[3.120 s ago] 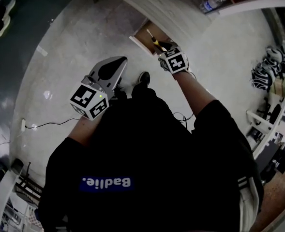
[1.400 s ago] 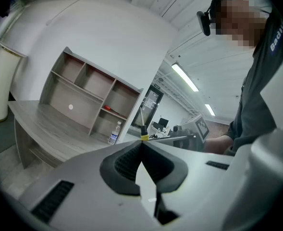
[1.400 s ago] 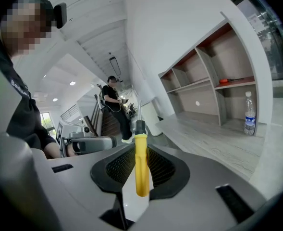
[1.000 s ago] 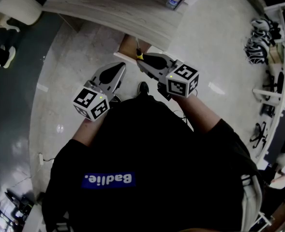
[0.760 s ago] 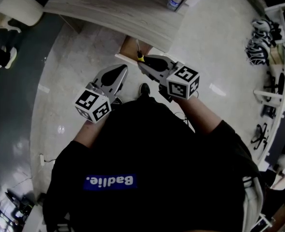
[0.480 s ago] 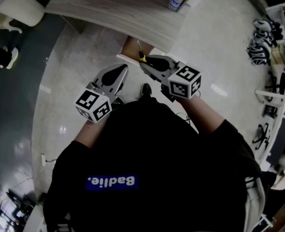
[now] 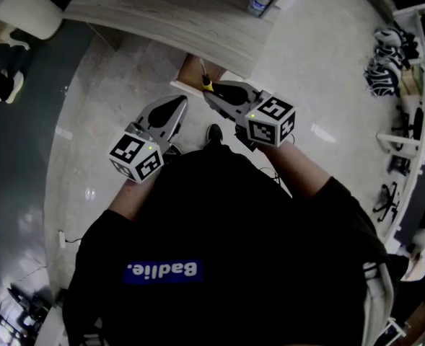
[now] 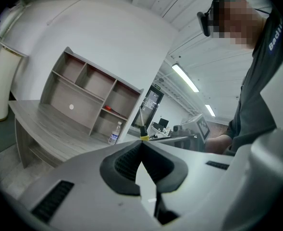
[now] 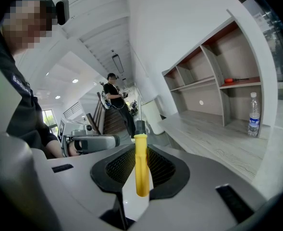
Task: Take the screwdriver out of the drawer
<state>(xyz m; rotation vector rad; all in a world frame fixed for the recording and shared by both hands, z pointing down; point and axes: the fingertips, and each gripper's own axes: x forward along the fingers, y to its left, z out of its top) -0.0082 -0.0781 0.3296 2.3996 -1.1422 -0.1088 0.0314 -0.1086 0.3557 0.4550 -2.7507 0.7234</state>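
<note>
The screwdriver (image 9: 141,167) has a yellow handle and a thin metal shaft pointing up and away; my right gripper (image 9: 140,150) is shut on the handle. In the head view the right gripper (image 7: 213,92) holds the screwdriver (image 7: 206,83) above the front edge of the open wooden drawer (image 7: 190,69). My left gripper (image 7: 174,108) hangs beside it to the left, apart from it, jaws closed on nothing. In the left gripper view its jaws (image 8: 141,144) meet, and the screwdriver (image 8: 142,128) shows just beyond them.
A pale wooden desk (image 7: 161,13) runs above the drawer, carrying a shelf unit (image 9: 213,88) with a water bottle (image 9: 253,113) and a red tool (image 9: 235,80). Another person (image 9: 116,105) stands far behind. Bags (image 7: 382,67) and furniture line the right side of the floor.
Three seconds ago my right gripper was down at the drawer with the screwdriver; it now holds it raised and nearer my body. Over the last second both grippers barely moved.
</note>
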